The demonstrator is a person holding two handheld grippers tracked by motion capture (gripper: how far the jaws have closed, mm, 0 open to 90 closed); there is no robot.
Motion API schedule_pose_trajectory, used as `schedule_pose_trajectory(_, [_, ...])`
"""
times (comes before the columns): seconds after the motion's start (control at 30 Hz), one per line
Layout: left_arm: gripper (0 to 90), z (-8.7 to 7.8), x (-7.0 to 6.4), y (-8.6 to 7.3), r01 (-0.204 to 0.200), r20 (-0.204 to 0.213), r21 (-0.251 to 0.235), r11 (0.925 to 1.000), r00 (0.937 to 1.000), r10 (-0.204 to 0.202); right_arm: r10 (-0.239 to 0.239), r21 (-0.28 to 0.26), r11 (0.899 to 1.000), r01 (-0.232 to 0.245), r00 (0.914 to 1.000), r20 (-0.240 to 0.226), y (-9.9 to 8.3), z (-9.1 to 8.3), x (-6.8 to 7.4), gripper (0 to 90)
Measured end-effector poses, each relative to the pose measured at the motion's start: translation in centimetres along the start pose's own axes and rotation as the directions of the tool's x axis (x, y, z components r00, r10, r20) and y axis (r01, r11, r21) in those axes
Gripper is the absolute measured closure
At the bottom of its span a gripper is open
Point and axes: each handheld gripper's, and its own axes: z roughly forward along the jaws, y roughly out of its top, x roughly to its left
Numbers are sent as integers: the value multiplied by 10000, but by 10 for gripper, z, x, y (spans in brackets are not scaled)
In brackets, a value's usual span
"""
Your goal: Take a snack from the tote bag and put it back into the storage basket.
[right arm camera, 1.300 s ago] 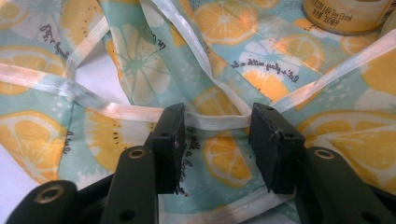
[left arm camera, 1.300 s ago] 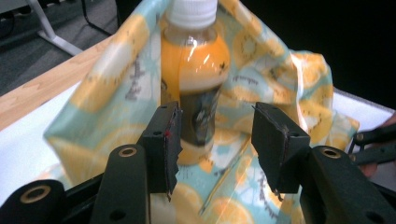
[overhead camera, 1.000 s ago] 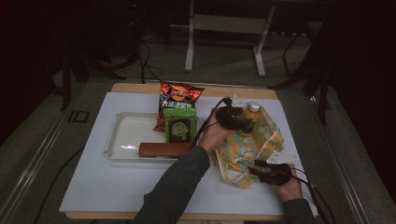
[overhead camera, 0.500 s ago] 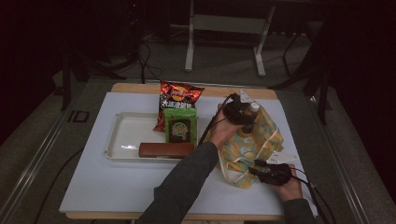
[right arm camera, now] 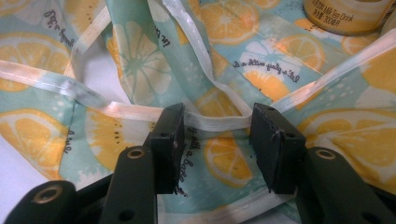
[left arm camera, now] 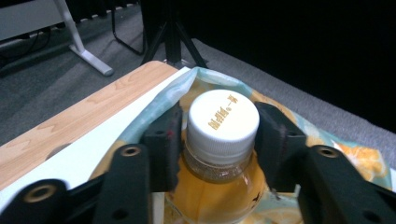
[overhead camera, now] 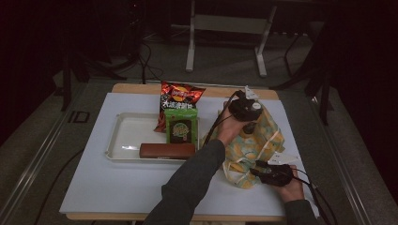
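Between the left tool's (left arm camera: pixel 215 140) pads, the bottle (left arm camera: pixel 223 122) is pinched at its cap, over the bag (overhead camera: pixel 253 140); the right tool (right arm camera: pixel 219 144) is spread around the bag's strap (right arm camera: pixel 212 122); lowering should be done slowly.

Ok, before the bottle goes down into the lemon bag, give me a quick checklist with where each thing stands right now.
1. Left tongs grip the bottle: ok, jaws sit either side of the neck below the white cap.
2. Bottle over the lemon-print bag: ok in the high view.
3. Bag mouth wide enough for the bottle: cannot tell.
4. Right tongs hold the bag: not ok, jaws stand open either side of the white strap.
5. Tray and its snacks clear of the path: ok, they lie to the bag's left.
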Motion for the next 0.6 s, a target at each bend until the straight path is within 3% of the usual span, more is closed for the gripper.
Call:
schedule_pose_trajectory(0.23, [578, -6, -5, -3, -159, 6, -39, 9999, 9999, 159, 6, 3, 10000, -6, 10000, 3, 0, 0, 0, 551])
schedule_pose_trajectory(0.6, [580, -31, -23, -19, -464, 365, -172, 9988, 9982, 470, -10, 1, 10000, 10, 10000, 17, 0, 0, 0, 551])
